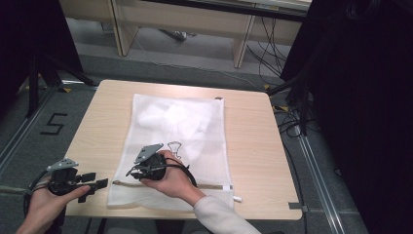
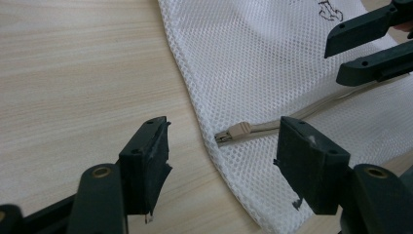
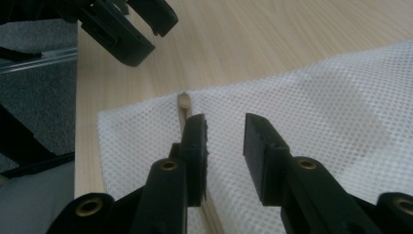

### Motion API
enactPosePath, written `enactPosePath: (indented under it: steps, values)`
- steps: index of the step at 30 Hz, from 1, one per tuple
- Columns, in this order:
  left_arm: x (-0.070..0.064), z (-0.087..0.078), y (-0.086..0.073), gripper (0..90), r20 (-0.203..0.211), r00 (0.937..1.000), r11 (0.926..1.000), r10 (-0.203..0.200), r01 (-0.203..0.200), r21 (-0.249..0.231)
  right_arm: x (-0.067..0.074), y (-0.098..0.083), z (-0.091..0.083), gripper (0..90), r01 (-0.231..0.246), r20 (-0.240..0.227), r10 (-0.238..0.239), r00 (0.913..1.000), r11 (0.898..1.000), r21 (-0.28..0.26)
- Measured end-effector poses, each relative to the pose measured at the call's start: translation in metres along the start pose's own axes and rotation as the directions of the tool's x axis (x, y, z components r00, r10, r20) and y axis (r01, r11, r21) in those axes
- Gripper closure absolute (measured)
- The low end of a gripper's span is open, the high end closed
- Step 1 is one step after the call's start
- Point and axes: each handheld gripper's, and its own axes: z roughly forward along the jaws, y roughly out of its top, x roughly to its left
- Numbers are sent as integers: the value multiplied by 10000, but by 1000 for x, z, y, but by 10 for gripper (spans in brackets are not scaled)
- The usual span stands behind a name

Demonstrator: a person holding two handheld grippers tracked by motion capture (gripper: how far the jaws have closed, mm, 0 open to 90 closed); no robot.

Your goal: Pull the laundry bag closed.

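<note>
At the worktop's (image 1: 253, 146) near edge, I hold my left gripper (image 1: 92, 186) over the near-left corner, fingers wide with nothing between them, bare wood beneath. Just beside it, my right gripper (image 1: 134, 171) hovers over the near-left corner of the white mesh bag (image 1: 195, 131), fingers (image 3: 195, 146) narrowed but gripping nothing. The bag lies flat mid-worktop, its zipper (image 1: 170, 185) along the near edge. The left gripper view shows the zipper's grey end (image 2: 238, 130) at the bag's border. Farther off, open wood flanks the bag.
</note>
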Motion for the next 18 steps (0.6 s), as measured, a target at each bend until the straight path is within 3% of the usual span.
enactPosePath:
  steps: [4, 18]
  values:
    - [1, 0, 0, 357, -133, 9999, 9999, 103, -102, 79, 2, 7, 10, 730, 206, -135, -205, 9997, 9998, 53]
    - [2, -1, 0, 363, -194, 9997, 9997, 176, -173, 190, 8, 16, 44, 751, 149, -497, -122, 9987, 9983, 557]
